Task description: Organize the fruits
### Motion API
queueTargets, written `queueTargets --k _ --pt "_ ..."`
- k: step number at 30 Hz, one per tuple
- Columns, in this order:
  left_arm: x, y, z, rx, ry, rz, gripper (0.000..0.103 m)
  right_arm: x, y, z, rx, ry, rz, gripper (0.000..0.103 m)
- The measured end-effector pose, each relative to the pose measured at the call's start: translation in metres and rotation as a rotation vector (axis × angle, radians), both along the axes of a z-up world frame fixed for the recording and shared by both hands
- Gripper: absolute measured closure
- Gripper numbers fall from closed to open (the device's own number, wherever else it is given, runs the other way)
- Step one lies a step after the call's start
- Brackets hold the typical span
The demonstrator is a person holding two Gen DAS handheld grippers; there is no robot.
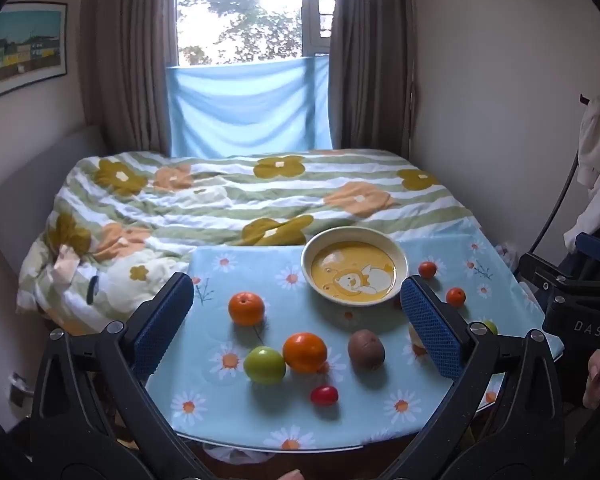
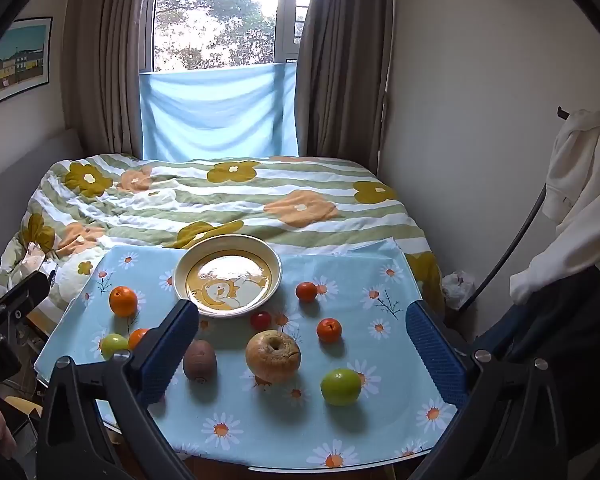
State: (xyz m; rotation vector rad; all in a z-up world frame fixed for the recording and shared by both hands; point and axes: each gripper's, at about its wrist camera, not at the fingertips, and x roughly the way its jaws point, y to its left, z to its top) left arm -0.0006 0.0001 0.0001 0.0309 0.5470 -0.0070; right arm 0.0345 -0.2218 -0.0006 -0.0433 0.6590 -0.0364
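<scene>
Hovering over the near edge of the table [image 2: 380, 436], I have both tools empty: the left gripper [image 1: 296, 332] has its jaws spread wide, and the right gripper [image 2: 304, 356] is spread just as wide, pinching nothing. I take the bowl [image 2: 180, 276] as my landmark; it sits at the far side of the blue daisy cloth [image 2: 228, 428], and nothing lies in it, so I judge the sorting has not begun.

Every fruit lies loose on the cloth, nearer to me than the bowl. Left of the bowl sits one orange [image 1: 246, 308]; nearer still, a second orange [image 1: 304, 352] touches a green fruit [image 1: 264, 365], with a red cherry tomato [image 1: 324, 395] just in front of them. Straight in front of the bowl are the kiwi [image 2: 199, 360] and the wrinkled apple [image 2: 273, 356]. Right of the bowl lie two small orange fruits [image 2: 306, 291] and another green fruit [image 2: 340, 386].

My next move, I think, calls for lowering one gripper around a single fruit, closing gently, then carrying it to the bowl. The touching pair needs care, since the neighbour could roll.
</scene>
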Motion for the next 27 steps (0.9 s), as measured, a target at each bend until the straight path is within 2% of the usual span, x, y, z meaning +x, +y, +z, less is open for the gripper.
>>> queueTargets --k 27 --pt "-0.0012 0.0016 0.0019 -0.012 0.011 0.010 0.000 -0.0002 -0.0001 -0.0010 0.000 -0.003 0.004 0.000"
